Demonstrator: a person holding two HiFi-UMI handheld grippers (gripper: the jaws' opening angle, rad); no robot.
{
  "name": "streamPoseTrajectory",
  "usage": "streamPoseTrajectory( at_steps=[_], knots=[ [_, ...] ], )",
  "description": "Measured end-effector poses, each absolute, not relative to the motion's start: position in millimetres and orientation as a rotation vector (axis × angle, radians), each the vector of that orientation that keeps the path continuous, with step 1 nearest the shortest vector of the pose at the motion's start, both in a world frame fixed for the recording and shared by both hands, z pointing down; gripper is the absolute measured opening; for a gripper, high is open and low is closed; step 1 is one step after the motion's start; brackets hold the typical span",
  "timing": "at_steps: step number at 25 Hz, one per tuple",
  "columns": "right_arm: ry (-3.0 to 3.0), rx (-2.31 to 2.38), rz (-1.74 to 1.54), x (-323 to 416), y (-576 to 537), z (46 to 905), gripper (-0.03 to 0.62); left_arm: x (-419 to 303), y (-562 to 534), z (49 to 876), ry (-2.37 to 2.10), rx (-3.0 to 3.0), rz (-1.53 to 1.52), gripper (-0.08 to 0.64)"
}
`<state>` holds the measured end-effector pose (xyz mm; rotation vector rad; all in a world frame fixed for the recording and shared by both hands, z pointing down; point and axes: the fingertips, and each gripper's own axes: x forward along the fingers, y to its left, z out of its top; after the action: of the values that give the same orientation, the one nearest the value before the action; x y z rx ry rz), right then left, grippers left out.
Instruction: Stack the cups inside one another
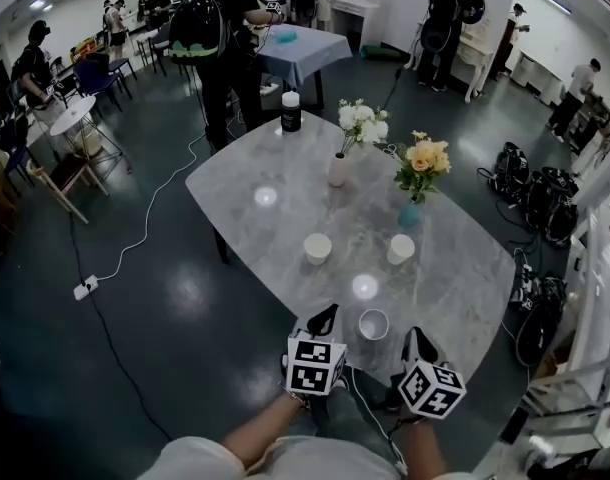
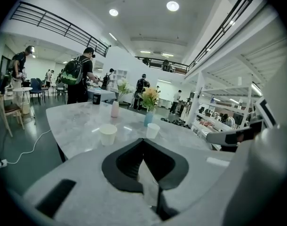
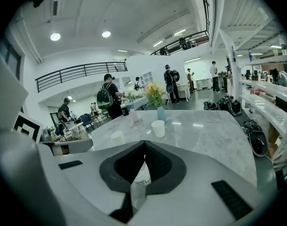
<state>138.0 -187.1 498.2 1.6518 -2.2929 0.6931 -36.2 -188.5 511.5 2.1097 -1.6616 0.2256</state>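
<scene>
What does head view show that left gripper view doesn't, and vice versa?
Head view only: a third cup, seen clearly, standing between the left claw and the right claw; the person's forearms; a power strip on the floor.
Left gripper view only: ceiling lights and the balcony railing.
Both: the marble table, two farther cups, the pink vase of white flowers, the blue vase of yellow flowers, the black canister, and the shut left claw.

Pink vase (image 1: 338, 171), blue vase (image 1: 410, 214), black jar (image 1: 291, 113)
</scene>
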Motion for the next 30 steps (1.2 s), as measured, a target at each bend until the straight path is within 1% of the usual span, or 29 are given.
streamPoseTrajectory(
  at_steps=[12,30],
  knots=[
    [-2.409,1.542,0.666,131.0,-241.2,486.4,0.008,-34.5,-227.2,499.1,-1.764,2.059,0.229,-0.005],
    [-2.405,1.491,0.662,139.7,-303.2,507.9,0.009,-43.6,-258.9,521.6,-1.779,1.993,0.299,-0.005]
  ],
)
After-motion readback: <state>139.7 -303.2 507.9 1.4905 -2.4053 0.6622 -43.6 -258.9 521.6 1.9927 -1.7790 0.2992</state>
